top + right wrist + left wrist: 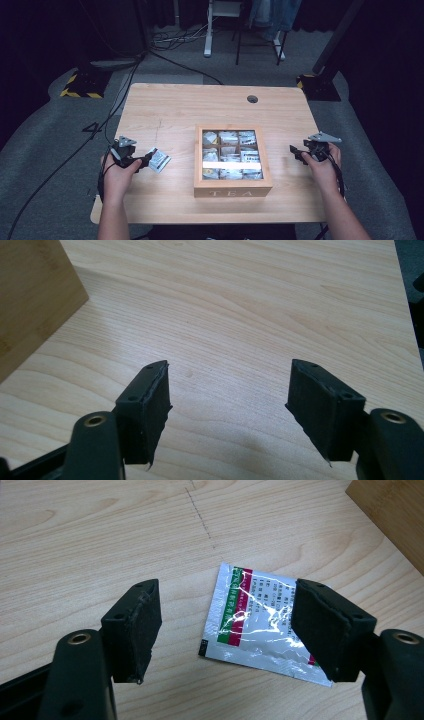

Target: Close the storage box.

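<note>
A silvery tea sachet [257, 622] with a green and red stripe lies flat on the wooden table [175, 107], left of the tea box. My left gripper [227, 627] is open just above it, the sachet lying between and under the jaws, nothing gripped. In the high view the sachet [160, 160] sits right at the left gripper [148, 161]. The wooden box [232, 190] marked TEA stands mid-table, its glass-topped compartments holding several sachets. My right gripper [230, 410] is open over bare table, right of the box; it appears in the high view at the right gripper [296, 152].
The box's side wall [30, 305] is at the left of the right gripper view, and its corner [395, 520] at the top right of the left gripper view. A round cable hole [252, 99] lies near the table's far edge. Cables and stands surround the table on the floor.
</note>
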The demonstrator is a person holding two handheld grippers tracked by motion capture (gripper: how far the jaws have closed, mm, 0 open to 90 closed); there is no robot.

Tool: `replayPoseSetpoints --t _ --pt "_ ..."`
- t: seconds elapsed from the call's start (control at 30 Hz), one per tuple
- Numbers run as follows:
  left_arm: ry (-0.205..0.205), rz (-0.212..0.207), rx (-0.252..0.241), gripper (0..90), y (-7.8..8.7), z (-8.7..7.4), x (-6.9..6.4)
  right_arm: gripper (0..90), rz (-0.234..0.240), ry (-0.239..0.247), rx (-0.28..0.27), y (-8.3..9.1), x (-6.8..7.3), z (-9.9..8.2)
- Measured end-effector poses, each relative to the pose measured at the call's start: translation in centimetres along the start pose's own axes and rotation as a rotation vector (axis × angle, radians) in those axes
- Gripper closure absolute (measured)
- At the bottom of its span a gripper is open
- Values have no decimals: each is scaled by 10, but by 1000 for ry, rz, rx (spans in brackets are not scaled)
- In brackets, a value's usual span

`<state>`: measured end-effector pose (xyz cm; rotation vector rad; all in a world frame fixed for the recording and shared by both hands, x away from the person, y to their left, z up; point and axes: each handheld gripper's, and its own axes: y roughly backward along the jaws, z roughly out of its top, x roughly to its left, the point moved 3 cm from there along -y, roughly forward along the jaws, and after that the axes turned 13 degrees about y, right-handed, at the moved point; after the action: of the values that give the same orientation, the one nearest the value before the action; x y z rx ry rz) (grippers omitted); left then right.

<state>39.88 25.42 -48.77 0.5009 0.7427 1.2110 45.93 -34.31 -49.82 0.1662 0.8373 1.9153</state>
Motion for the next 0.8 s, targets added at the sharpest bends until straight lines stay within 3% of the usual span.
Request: replayPoseSetpoints --t 0.13,0.33,0.4,0.43,0.53,0.8 --pt "3 -1 -3 292 0 0 0 335 -15 -9 -2 -6 0 -5" --pt "8 -1 -1 291 -1 -1 1 334 12 -22 15 -13 2 -8" --pt "8 0 -4 291 -1 0 1 316 27 -21 37 -16 3 -10" --pt "9 -1 -4 291 -1 0 1 217 34 -54 52 -22 4 -14" --pt "7 -3 -4 291 -2 0 0 160 35 -55 67 -25 2 -14" --pt "11 -14 -13 290 -1 3 -2 131 16 -73 82 -24 2 -14"
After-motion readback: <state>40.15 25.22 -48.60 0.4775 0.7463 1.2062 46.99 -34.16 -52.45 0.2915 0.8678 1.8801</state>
